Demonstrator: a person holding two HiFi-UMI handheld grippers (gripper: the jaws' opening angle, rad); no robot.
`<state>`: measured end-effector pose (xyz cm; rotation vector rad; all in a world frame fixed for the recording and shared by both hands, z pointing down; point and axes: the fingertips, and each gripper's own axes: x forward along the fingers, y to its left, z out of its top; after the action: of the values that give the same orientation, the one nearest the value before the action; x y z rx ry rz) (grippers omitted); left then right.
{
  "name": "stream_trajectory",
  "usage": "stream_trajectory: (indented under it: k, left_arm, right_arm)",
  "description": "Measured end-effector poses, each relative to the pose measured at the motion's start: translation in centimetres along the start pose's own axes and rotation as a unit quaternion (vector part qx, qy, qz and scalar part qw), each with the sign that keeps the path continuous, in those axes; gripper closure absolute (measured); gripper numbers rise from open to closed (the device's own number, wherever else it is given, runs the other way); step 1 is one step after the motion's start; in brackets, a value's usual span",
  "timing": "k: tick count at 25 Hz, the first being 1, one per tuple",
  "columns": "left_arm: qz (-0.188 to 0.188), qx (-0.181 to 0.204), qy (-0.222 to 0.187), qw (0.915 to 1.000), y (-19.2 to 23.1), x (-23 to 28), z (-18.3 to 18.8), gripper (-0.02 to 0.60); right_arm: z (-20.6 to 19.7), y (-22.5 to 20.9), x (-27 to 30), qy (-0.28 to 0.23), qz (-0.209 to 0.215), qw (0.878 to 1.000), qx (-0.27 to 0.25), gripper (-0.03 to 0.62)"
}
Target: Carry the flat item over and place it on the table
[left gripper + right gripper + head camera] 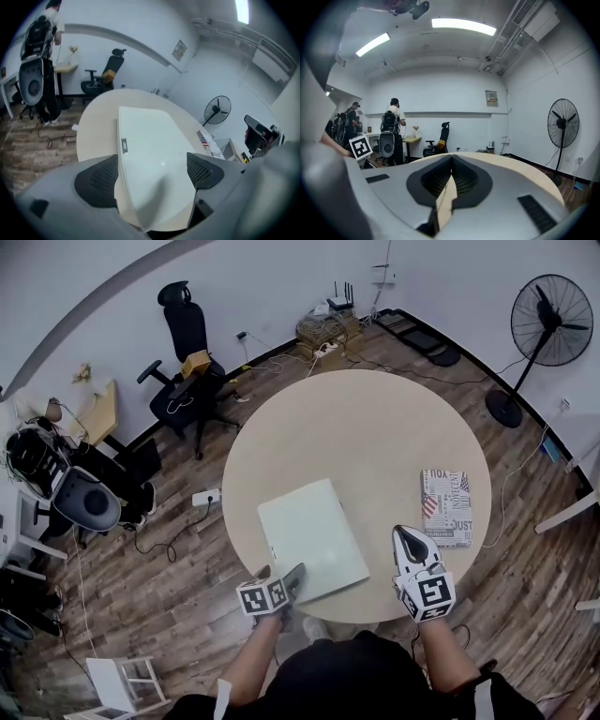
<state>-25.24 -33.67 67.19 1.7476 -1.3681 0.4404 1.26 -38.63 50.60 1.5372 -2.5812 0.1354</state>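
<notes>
Flat white item [312, 538], one, lying on the round table [375, 418] near its near-left edge, its near corner between the wide-spread, unclenched jaws of my left gripper [292, 579]; my right gripper [410, 538], clenched on nothing, hovers beside a printed booklet [446, 506].

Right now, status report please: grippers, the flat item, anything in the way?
Left gripper open round folder's near corner. Right gripper shut, empty. Folder flat on table. Magazine well apart.

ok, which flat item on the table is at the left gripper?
The plain pale folder, between the left gripper's open jaws; the newsprint-patterned one lies off right.
</notes>
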Motion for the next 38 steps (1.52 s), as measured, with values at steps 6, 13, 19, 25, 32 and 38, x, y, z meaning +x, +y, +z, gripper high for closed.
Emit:
stream_trajectory:
  k: [6,13,19,25,32,38]
  left_arm:
    - [0.004,0.156,-0.083,0.9842,-3.9,-3.0,4.6,0.155]
    - [0.031,0.211,-0.205,0.9551,-6.7,-7.1,8.6,0.530]
    - [-0.013,0.210,-0.270,0.9395,-9.0,-9.4,10.3,0.575]
    - [-0.023,0.219,-0.316,0.9227,-9.9,-10.8,11.8,0.574]
    - [-0.015,0.230,-0.302,0.9252,-9.7,-10.4,11.4,0.574]
    - [-0.014,0.232,-0.292,0.9278,-9.4,-10.2,11.1,0.574]
  right_arm:
    - [0.9,0.5,0.3,-0.008,0.009,1.000,-0.008,0.595]
    - [1.7,1.0,0.6,-0.014,0.017,1.000,-0.010,0.597]
    - [2.6,1.7,0.9,-0.004,0.023,0.999,-0.048,0.597]
    - [3.7,1.4,0.7,-0.015,0.017,0.998,-0.058,0.597]
    - [4.2,1.4,0.6,-0.020,0.016,0.998,-0.058,0.597]
    - [4.1,1.5,0.7,-0.017,0.016,0.998,-0.060,0.597]
